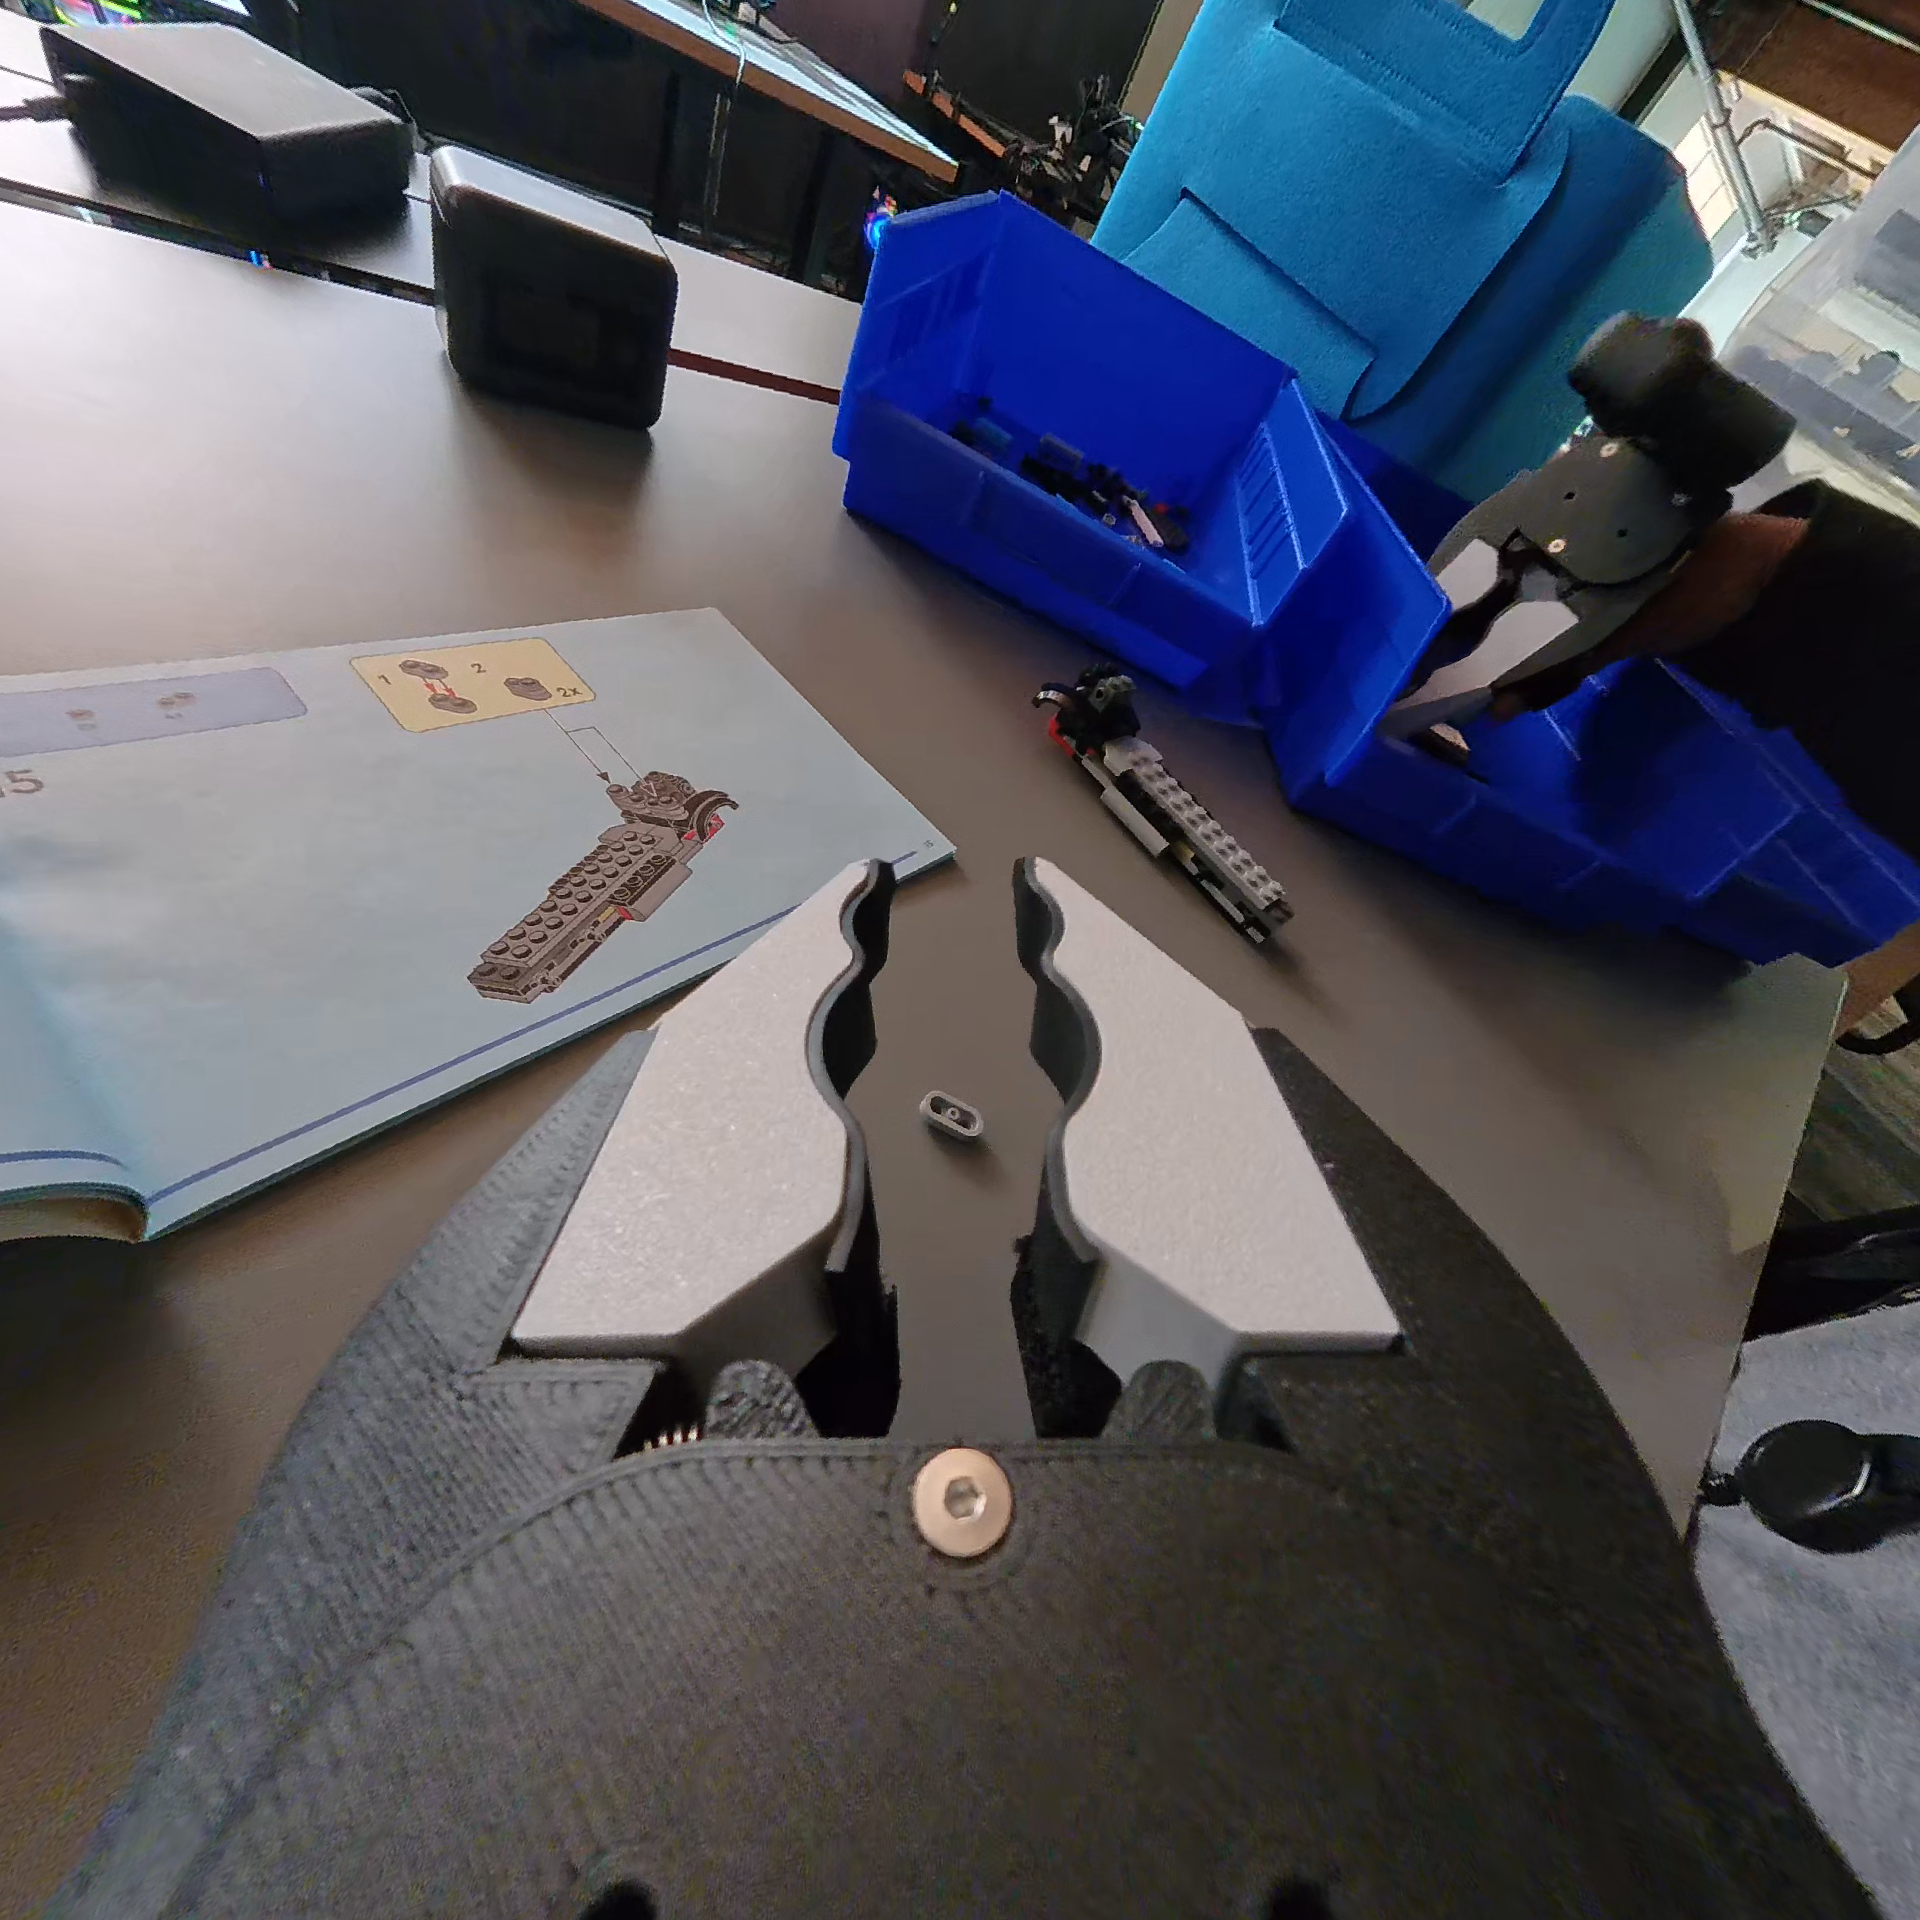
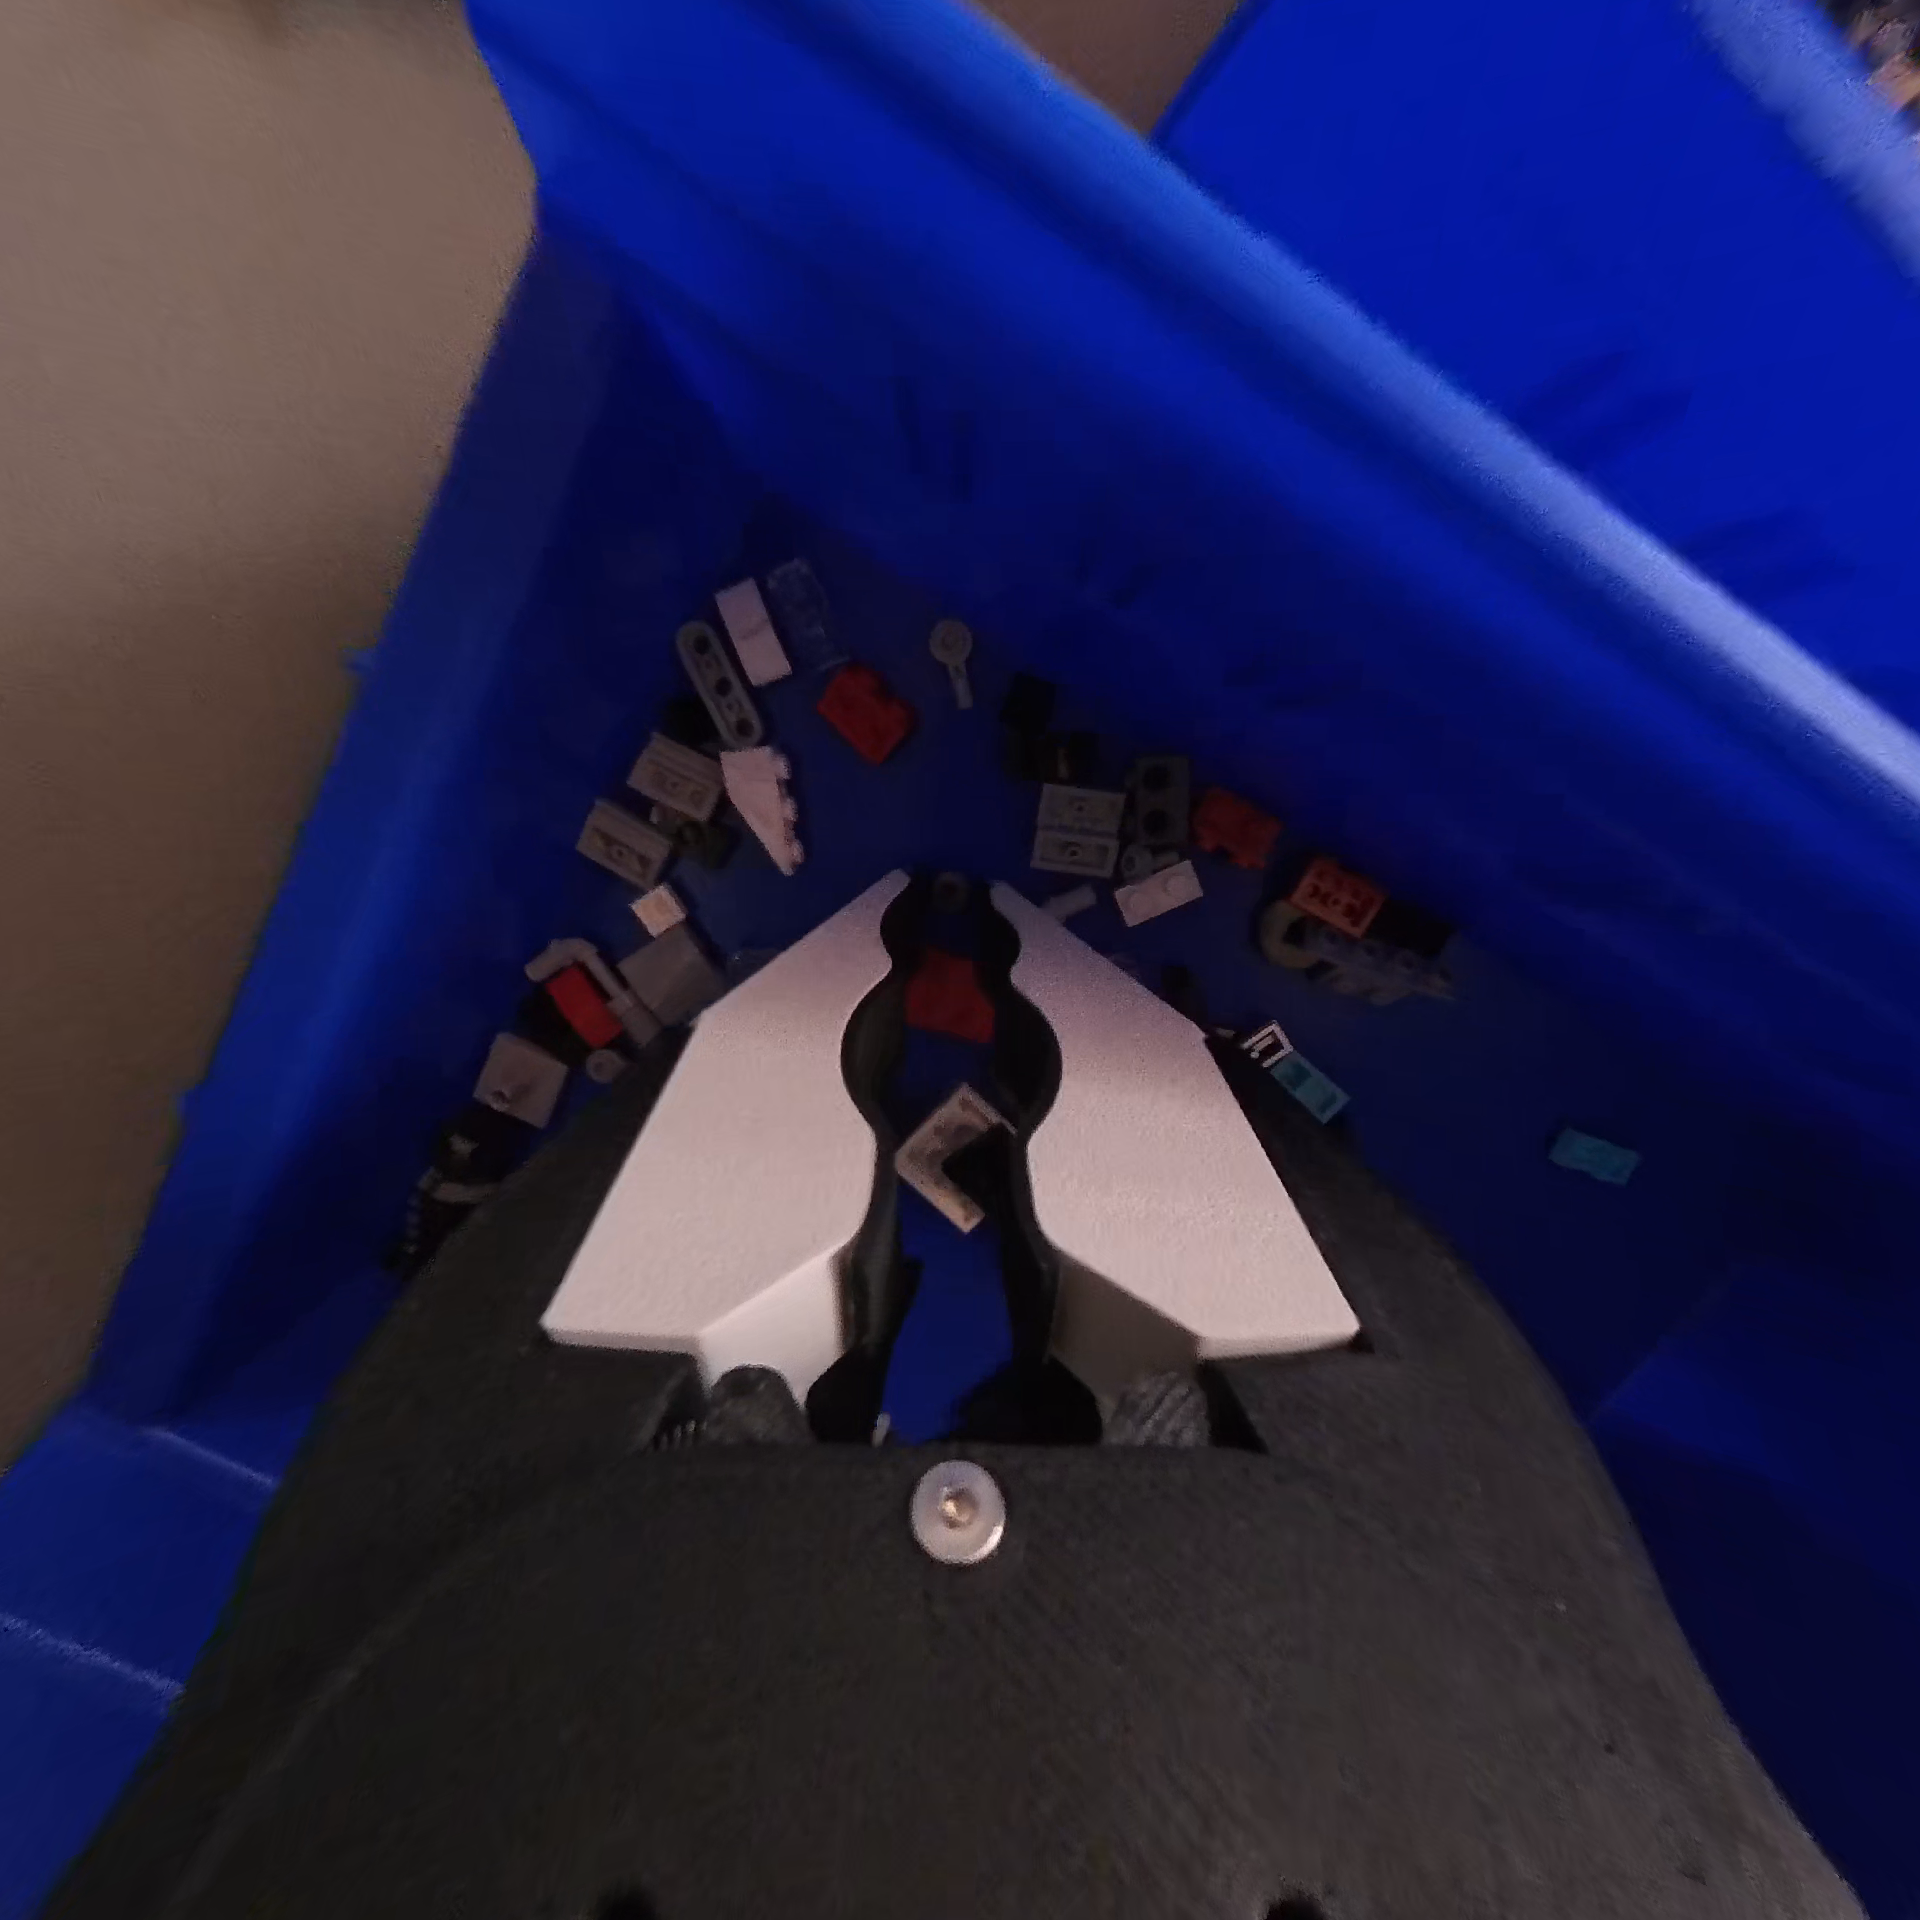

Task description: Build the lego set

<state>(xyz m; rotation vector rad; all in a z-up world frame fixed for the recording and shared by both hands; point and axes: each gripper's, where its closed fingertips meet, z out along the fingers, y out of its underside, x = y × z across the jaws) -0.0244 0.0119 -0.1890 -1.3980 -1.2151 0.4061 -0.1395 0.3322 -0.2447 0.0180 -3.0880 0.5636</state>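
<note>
Below my left gripper (image 1: 951,883), jaws parted and empty, lies a small grey piece (image 1: 951,1120). Beyond it the half-built model (image 1: 1169,805) waits on the table (image 1: 312,468). My right gripper (image 2: 948,888) searches the blue bin (image 2: 935,312); its tips seem nearly closed around a small dark part (image 2: 948,891), but I cannot tell if they grip it. Next I must lift one matching piece cleanly.

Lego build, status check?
Left tongs open over small grey piece. Right tongs nearly shut inside blue bin. Partial model untouched.

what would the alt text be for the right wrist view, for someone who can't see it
The right gripper reaches down into a blue bin, its fingertips closed on a small dark piece. Loose grey, white, red, black and teal lego pieces lie scattered on the bin floor around it.
</note>
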